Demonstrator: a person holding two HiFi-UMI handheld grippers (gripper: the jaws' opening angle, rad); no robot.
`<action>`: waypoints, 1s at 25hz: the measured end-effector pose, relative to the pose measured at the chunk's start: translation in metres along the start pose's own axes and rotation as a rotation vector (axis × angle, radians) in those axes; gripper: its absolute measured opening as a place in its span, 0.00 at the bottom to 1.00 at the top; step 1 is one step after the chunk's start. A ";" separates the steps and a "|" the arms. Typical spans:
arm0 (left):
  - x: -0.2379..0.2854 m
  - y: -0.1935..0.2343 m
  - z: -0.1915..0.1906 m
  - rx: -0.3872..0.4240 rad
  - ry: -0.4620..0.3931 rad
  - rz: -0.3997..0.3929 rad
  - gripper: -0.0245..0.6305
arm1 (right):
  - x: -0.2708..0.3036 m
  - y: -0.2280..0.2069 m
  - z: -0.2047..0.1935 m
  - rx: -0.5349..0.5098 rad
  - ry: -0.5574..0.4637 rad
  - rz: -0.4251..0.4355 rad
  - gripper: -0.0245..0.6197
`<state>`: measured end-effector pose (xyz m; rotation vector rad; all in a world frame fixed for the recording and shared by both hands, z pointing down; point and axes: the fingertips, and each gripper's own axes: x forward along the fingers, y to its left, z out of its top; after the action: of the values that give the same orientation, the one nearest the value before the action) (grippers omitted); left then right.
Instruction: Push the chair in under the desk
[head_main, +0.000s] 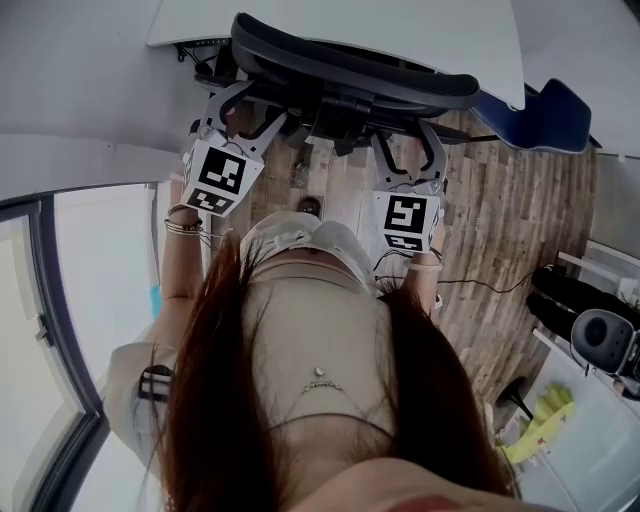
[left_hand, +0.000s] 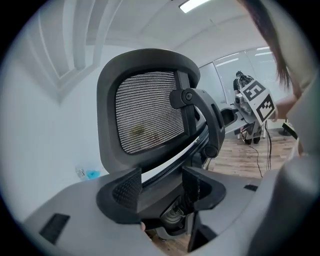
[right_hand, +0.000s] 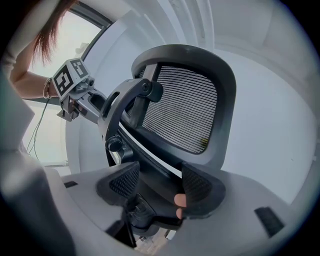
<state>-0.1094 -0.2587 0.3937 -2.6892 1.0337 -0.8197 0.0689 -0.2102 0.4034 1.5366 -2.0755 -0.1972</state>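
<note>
A black office chair (head_main: 350, 70) with a mesh headrest stands at the white desk (head_main: 420, 30), its seat hidden under the desk top. My left gripper (head_main: 250, 105) is at the left of the chair's back frame and my right gripper (head_main: 405, 135) at the right. In the left gripper view the chair (left_hand: 150, 112) fills the middle, and the gripper (left_hand: 160, 187) has its jaws apart with the dark lower back frame between them. The right gripper view shows the same chair (right_hand: 185, 110), with this gripper (right_hand: 160, 187) also open around the frame. Whether the pads touch the frame is unclear.
A blue chair (head_main: 545, 115) sits right of the desk. The floor (head_main: 510, 230) is wood planks with a cable across it. Black equipment (head_main: 565, 290) and a yellow item (head_main: 540, 420) stand at the right. A glass wall (head_main: 60, 300) runs along the left.
</note>
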 end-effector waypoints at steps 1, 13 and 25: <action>0.001 0.001 0.000 0.000 0.002 -0.001 0.41 | 0.000 -0.002 -0.002 0.004 0.013 -0.005 0.46; 0.018 0.016 0.001 -0.004 0.004 -0.003 0.41 | 0.018 -0.013 -0.004 0.007 0.048 -0.022 0.46; 0.027 0.024 0.002 -0.018 0.002 -0.009 0.41 | 0.029 -0.016 -0.001 0.012 0.051 -0.012 0.46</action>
<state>-0.1057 -0.2952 0.3965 -2.7100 1.0352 -0.8181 0.0774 -0.2427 0.4071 1.5450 -2.0318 -0.1485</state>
